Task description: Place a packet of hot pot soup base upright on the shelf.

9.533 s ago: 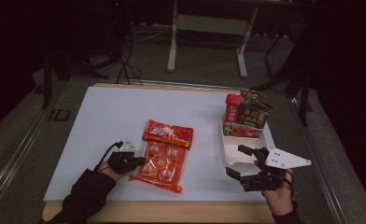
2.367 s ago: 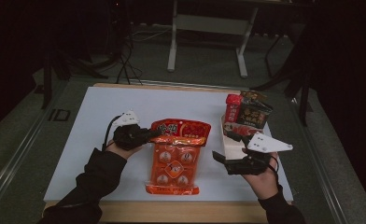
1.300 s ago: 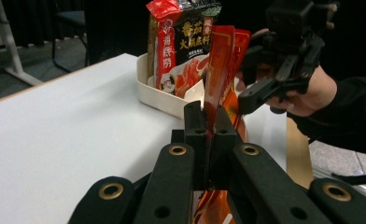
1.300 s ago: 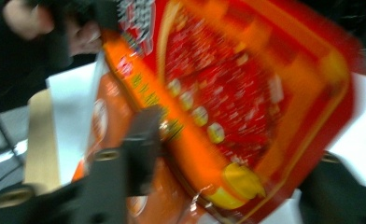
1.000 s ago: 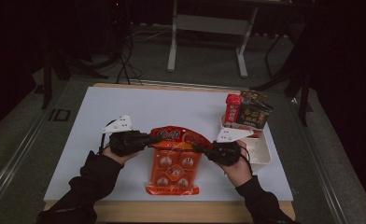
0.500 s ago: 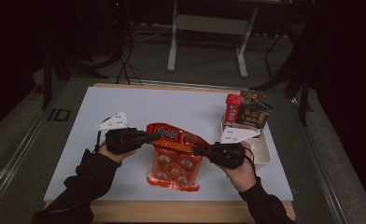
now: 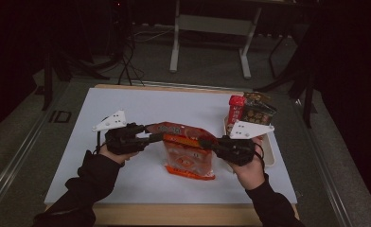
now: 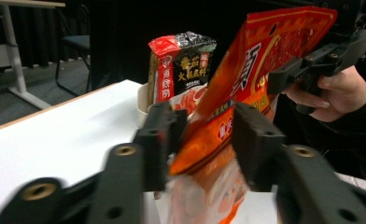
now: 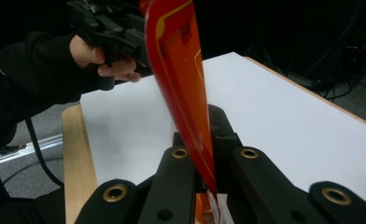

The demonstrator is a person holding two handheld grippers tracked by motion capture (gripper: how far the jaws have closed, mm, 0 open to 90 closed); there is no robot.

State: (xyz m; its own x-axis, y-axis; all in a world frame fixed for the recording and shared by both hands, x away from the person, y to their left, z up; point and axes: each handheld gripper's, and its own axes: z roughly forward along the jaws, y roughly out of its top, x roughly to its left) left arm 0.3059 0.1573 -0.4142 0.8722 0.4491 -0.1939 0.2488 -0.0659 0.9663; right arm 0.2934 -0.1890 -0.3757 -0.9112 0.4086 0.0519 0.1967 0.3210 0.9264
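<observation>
An orange-red snack bag [image 7: 188,151] hangs upright above the white table [image 7: 174,104], stretched between both grippers. My right gripper [image 7: 207,143] is shut on the bag's right upper edge; in the right gripper view the bag [image 9: 176,60] rises from between its closed jaws [image 9: 200,140]. My left gripper [image 7: 157,137] is at the bag's left upper corner. Its jaws have just been opening. In the left gripper view they [image 8: 204,135] stand apart, with the bag's corner [image 8: 274,51] between them and the pads not pressing on it.
A white tray [image 7: 269,151] at the table's right edge holds a red packet [image 7: 235,111] and a dark packet [image 7: 257,111], close behind my right hand. Past the table's far edge stands a metal frame [image 7: 209,23].
The right gripper has risen with the bag's edge, and the bag has come off the table to hang upright. The left gripper's jaws have parted around the bag's corner.
</observation>
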